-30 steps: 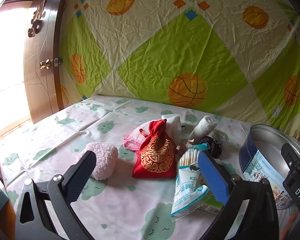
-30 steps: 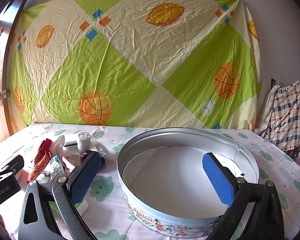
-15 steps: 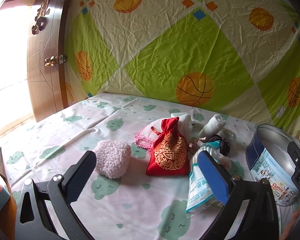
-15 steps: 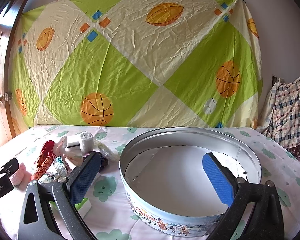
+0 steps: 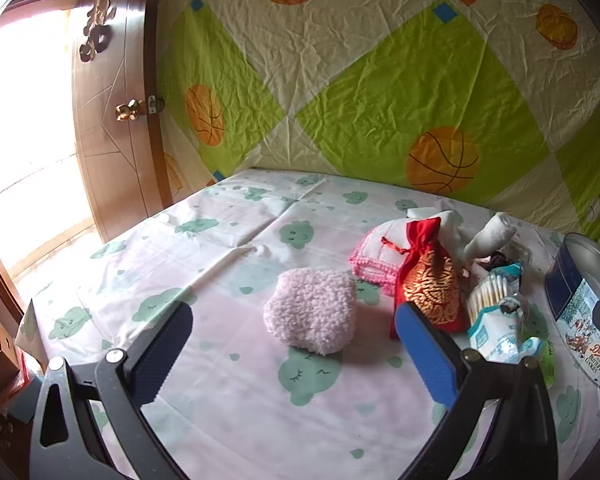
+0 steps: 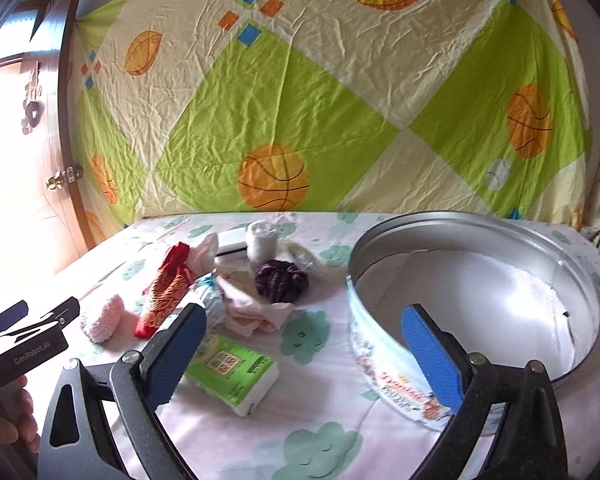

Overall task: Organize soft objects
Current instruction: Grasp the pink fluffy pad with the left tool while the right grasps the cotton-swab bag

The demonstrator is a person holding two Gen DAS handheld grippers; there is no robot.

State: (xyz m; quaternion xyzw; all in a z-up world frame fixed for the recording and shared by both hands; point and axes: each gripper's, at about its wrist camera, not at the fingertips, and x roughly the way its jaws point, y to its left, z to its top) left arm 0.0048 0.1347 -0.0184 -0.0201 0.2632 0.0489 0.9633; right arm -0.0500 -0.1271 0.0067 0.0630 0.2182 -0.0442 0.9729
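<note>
While both wide: left claw (image 5: 294, 350) before pink puff (image 5: 311, 310).

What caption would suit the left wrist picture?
Open left gripper faces a fluffy pink pouch on the cloud-print sheet, a red-and-gold drawstring bag beside it.

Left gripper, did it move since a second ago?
Yes. The left gripper has swung toward the door; the fluffy pink ball now sits between its open jaws, untouched.
</note>
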